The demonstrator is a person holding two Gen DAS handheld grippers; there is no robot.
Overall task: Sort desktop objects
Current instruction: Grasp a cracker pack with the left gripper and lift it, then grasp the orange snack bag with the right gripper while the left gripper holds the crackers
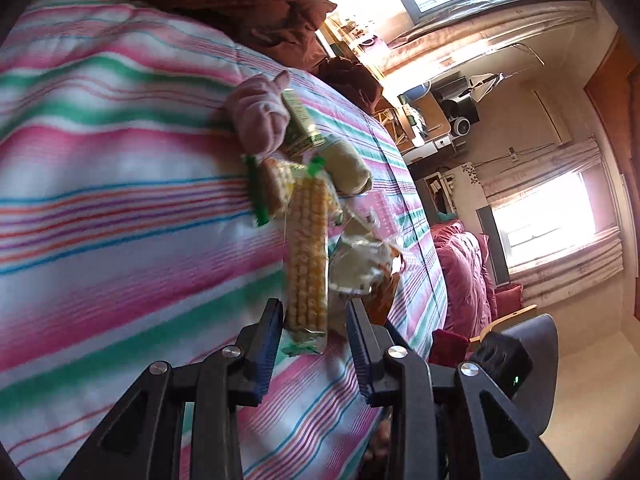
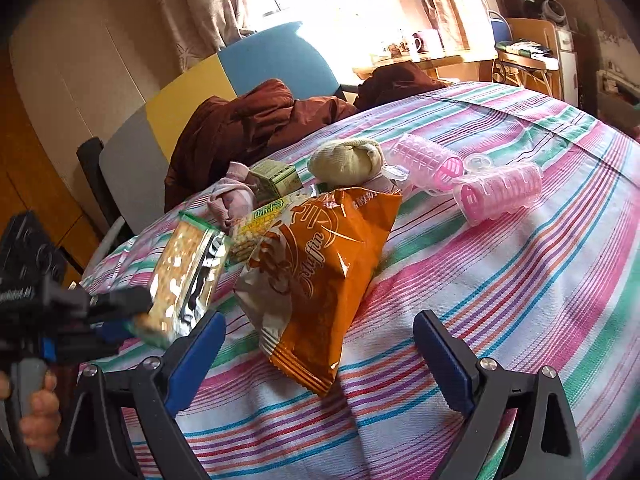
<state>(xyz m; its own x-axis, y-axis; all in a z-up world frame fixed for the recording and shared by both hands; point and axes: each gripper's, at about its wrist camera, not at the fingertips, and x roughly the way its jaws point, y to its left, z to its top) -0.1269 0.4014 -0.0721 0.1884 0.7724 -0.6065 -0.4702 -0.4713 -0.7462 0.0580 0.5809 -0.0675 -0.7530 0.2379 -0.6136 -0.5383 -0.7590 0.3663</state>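
Left gripper (image 1: pixel 314 316) is carrying the corn packet (image 1: pixel 307 256): jaws narrowed on its lower end, the packet standing out along the fingers above the striped cloth (image 1: pixel 120 152). In the right view, the same packet (image 2: pixel 182 276) is hanging raised at the left edge of the surface, clear of the rest.

Right gripper (image 2: pixel 316 356) is hovering with jaws spread wide and nothing between them, just in front of the orange muffin bag (image 2: pixel 320 280).

The remaining items are lying in a loose cluster: a second snack packet (image 1: pixel 266 184), a green box (image 1: pixel 300 124), a pink cloth bundle (image 1: pixel 260 116), a beige sock roll (image 2: pixel 346 160). Two pink hair rollers (image 2: pixel 496 192) are sitting apart to the right.

I am judging the grip as shallow, on the packet's end seal, so I am favouring slow travel and a low release. I cannot tell from these views where the snack group is meant to go.
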